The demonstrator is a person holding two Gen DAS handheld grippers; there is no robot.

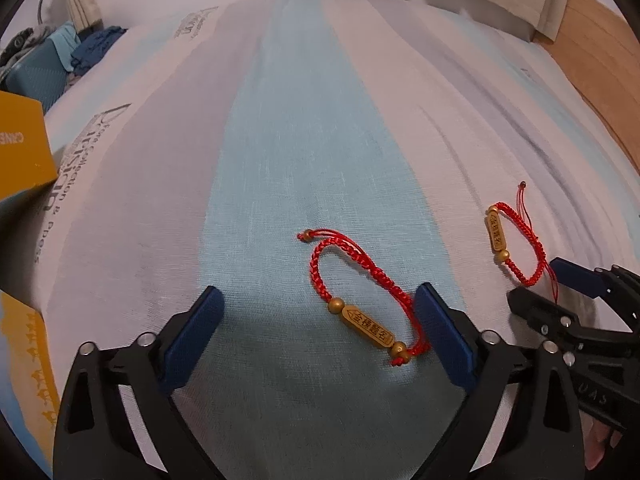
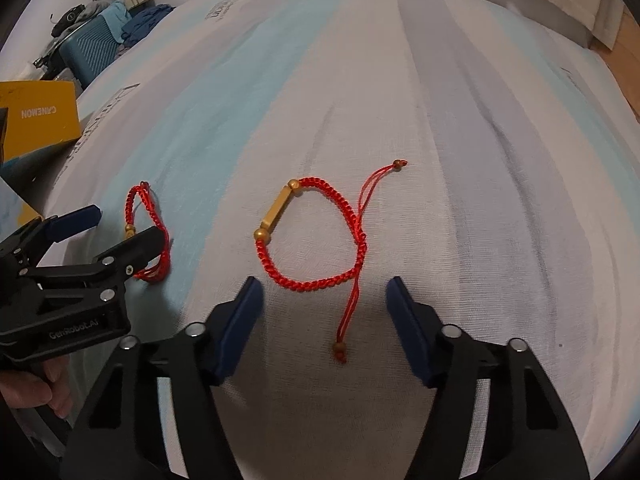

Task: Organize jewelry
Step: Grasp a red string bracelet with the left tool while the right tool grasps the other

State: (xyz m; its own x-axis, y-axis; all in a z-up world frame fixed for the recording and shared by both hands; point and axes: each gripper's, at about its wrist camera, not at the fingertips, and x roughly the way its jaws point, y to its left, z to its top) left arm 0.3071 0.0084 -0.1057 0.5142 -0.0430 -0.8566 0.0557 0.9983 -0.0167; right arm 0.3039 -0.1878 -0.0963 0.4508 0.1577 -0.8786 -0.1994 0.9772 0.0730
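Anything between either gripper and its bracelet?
Nothing visible. The left gripper, open, already straddles the left bracelet lying on the bedsheet. The right gripper, open, faces the right bracelet across bare cloth.

Seen from 2 wrist-mounted fisheye cameras, both low over a striped bedspread [image 1: 304,128] and aimed forward along open fingers toward 12 o'clock. Left view close above 1 red bracelet [image 1: 360,300], with the right gripper [image 1: 560,284] entering at 3 o'clock. Right view close above a second red bracelet [image 2: 316,232], with the left gripper [image 2: 100,228] at 9 o'clock. Shared: both bracelets, bedspread, yellow box [image 2: 40,116].
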